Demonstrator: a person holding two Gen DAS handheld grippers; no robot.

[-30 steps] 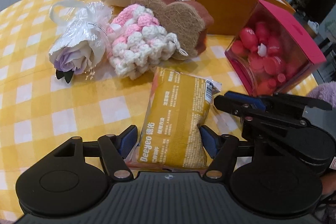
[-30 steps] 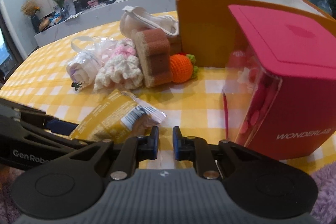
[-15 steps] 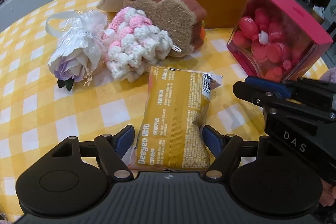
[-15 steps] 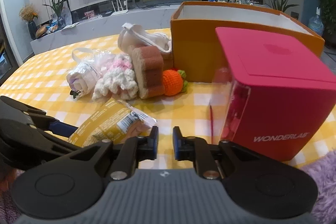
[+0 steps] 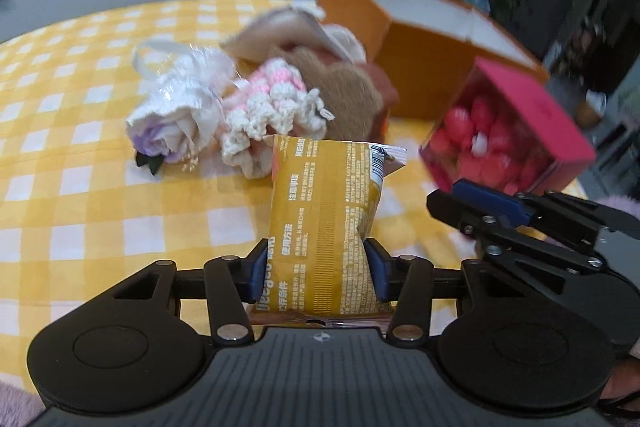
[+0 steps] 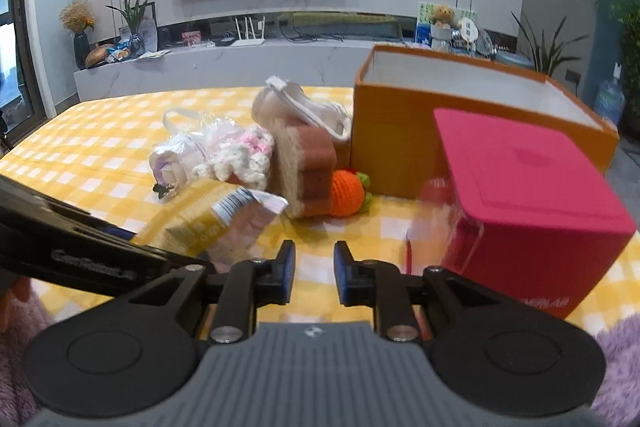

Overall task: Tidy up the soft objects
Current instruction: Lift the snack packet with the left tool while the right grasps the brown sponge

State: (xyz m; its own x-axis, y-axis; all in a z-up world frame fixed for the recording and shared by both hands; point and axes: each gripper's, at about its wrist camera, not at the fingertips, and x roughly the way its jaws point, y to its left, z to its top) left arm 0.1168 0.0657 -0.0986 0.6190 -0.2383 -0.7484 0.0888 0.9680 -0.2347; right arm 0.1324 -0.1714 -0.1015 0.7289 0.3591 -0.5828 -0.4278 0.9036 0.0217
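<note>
A yellow printed packet [image 5: 324,195] stands between the fingers of my left gripper [image 5: 317,263]. Its jaws are closing, and the blue pads press into the packet's sides and pinch its waist. In the right wrist view the packet [image 6: 208,215] pokes up at the left, above the left gripper's arm [image 6: 80,247]. My right gripper [image 6: 315,267] hovers over the yellow checked cloth [image 6: 100,163]; its jaws are opening with nothing between them. Behind lie a wrapped fabric rose [image 5: 176,115], a pink-and-white crochet piece [image 5: 272,103], a brown loofah sponge [image 5: 340,95] and a crochet carrot [image 6: 348,193].
An open orange box [image 6: 400,131] stands at the back right. A pink-lidded clear box [image 6: 520,195] of red pieces sits in front of it, close to my right gripper. A beige pouch [image 6: 288,103] leans behind the sponge. Purple fuzzy fabric [image 6: 616,355] shows at the near edge.
The left jaws have come in from either side of the packet and now squeeze it. The right jaws have widened a little. Both views have tilted up slightly.
</note>
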